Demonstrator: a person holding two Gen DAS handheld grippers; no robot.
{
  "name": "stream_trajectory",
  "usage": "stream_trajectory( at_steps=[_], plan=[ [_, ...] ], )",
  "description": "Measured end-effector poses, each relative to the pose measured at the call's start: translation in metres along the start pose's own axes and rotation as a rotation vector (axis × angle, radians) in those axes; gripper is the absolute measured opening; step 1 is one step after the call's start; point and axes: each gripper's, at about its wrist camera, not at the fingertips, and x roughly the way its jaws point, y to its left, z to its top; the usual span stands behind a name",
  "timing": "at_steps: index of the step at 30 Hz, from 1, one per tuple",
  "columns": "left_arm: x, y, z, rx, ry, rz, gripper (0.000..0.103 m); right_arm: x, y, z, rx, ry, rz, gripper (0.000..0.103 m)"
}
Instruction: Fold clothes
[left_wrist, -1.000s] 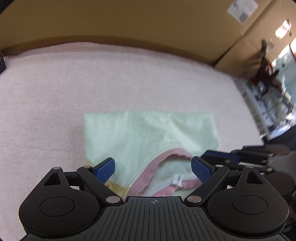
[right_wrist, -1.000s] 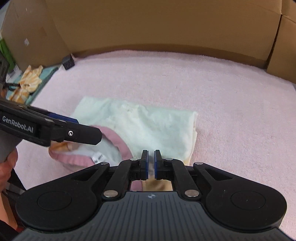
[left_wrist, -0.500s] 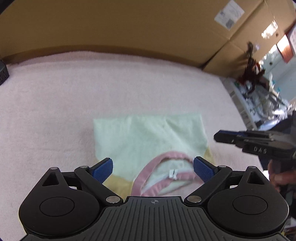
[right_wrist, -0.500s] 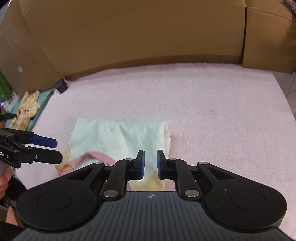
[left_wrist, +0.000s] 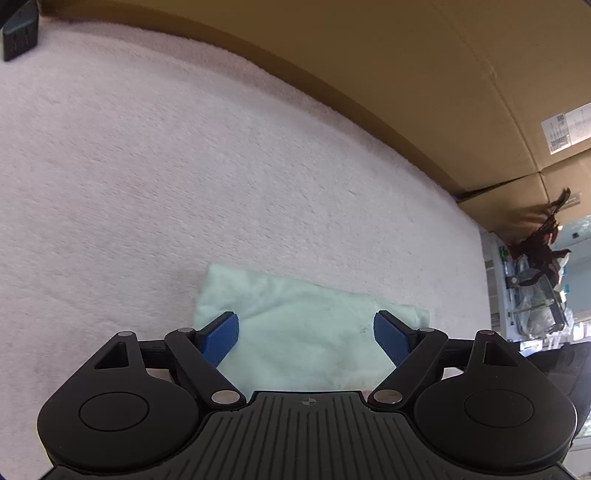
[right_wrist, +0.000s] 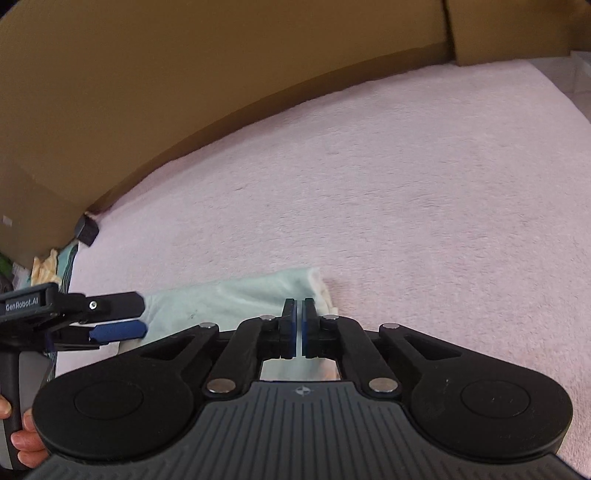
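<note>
Folded garment (left_wrist: 303, 332), pale mint: laid flat on the pink fleece surface (left_wrist: 184, 184), lower centre of both frames. Left gripper (left_wrist: 306, 338): blue pads spread wide apart above the cloth, nothing held. Right gripper (right_wrist: 299, 328): pads nearly together, a thin slit between them, nothing seen clamped. Cardboard wall (right_wrist: 184, 74): seen across the upper frame.

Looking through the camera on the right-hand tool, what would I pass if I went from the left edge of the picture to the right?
The person's fingers → the left tool → the mint-green folded garment → the right tool → bare pink blanket.
</note>
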Motion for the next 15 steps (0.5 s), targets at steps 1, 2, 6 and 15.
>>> stream_trajectory(
  at_steps=[1, 2, 6, 15],
  plan=[
    [-0.009, -0.003, 0.001, 0.018, -0.023, 0.031, 0.092, -0.005, 0.004, 0.001, -0.022, -0.020, -0.020, 0.005],
    [-0.017, -0.005, 0.003, 0.023, -0.047, 0.039, 0.094, -0.010, 0.008, 0.002, -0.044, -0.039, -0.040, 0.012],
    [-0.029, -0.012, 0.015, -0.043, -0.066, -0.071, 0.103, -0.019, 0.028, 0.009, -0.073, -0.068, -0.002, 0.014],
    [0.033, -0.007, 0.018, -0.184, 0.086, -0.169, 0.103, 0.039, 0.063, 0.005, -0.090, 0.076, 0.130, 0.027]
  ],
)
